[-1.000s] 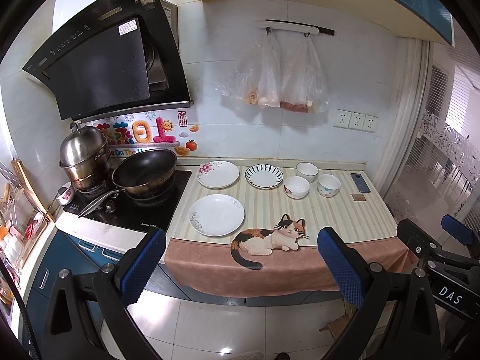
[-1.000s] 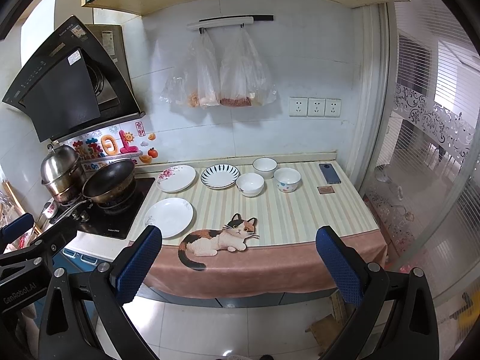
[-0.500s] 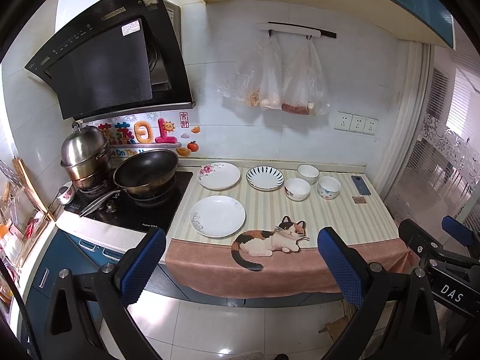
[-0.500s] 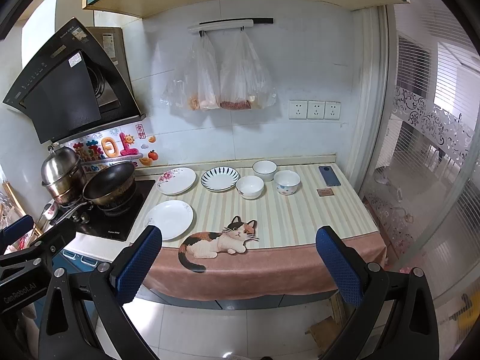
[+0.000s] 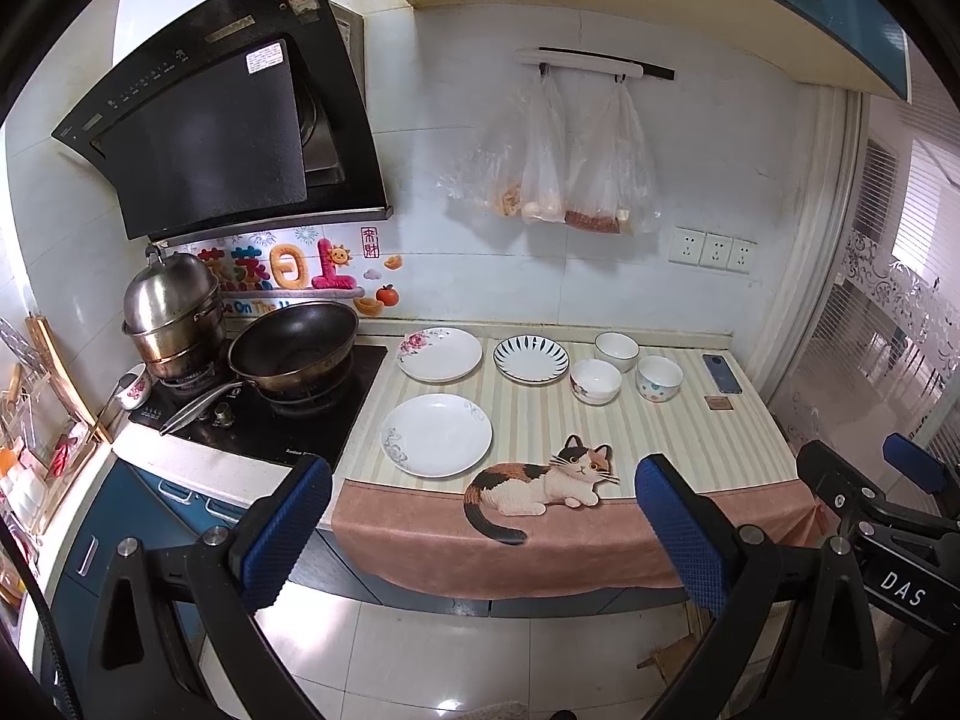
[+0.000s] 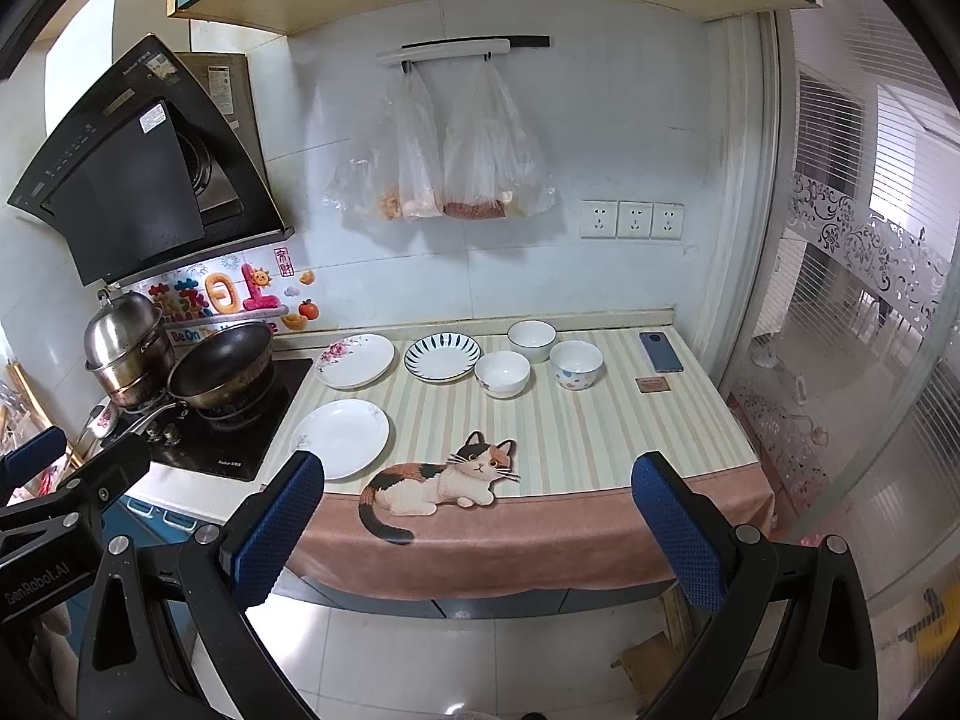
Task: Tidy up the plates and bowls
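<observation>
Nothing on the counter has moved; we only drifted a tiny bit. Our left gripper (image 5: 480, 516) and right gripper (image 6: 477, 513) are both wide apart, holding nothing. Ahead of them sit three round plates (image 5: 436, 435) and three smooth little bowls (image 5: 595, 381) on the striped cloth (image 6: 600, 420).

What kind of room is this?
Most likely a home kitchen: a black range hood hangs over a stove carrying a wok and a steel pot, and plates and bowls sit on the striped counter.
</observation>
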### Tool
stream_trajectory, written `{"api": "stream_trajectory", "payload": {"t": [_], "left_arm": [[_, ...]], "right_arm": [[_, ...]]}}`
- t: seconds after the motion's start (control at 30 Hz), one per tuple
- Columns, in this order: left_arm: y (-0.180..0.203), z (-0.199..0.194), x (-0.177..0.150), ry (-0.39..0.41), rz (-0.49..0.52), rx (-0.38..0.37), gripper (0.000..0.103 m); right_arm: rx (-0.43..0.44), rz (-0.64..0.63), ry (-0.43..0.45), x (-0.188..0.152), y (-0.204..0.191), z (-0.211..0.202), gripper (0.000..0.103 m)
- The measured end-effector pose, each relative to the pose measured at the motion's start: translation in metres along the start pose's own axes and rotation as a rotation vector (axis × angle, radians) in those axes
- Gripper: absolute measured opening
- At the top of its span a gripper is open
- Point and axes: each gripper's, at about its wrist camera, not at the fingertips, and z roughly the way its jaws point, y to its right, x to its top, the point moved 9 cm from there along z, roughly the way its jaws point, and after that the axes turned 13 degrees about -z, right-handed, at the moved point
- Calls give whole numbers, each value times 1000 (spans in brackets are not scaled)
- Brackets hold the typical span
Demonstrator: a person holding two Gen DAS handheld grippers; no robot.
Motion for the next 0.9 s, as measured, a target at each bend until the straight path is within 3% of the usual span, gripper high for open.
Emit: {"api": "stream_trajectory", "payload": {"t": [0.9], "left_arm": [[-13, 6, 1, -2, 4, 1, 103]], "right_arm": [[18, 23, -12, -5, -5, 3, 103]]}}
